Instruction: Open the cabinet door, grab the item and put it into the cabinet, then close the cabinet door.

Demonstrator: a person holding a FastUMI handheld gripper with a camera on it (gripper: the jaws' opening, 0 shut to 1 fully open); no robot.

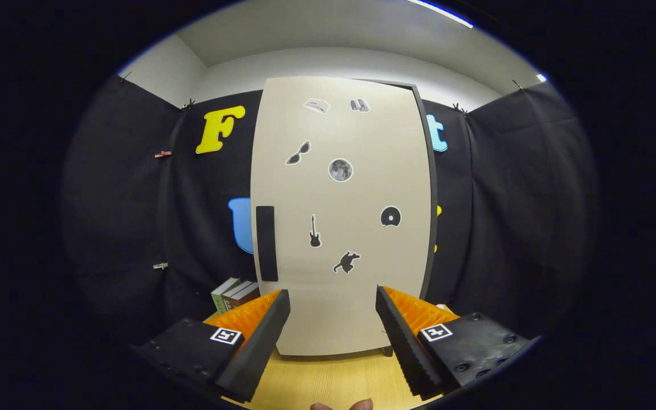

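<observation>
Jaws spread wide and empty, the gripper (332, 319) faces a tall beige sticker-dotted cabinet door (356, 285), shut, its black vertical handle (266, 244) at eleven o'clock; stacked books (236, 294) lie at ten o'clock, leaving the stage unclear.

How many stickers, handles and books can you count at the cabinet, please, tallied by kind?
Stickers on the cabinet door: 7
Handle: 1
Books beside the cabinet: 3
Total: 11
Gripper open, nothing between its fingers.

The shut cabinet door (342, 216) blocks twelve o'clock; books (236, 294) crowd ten o'clock; bare tabletop (333, 378) lies between the hand-held gripper (332, 310) fingers, spread wide.
</observation>
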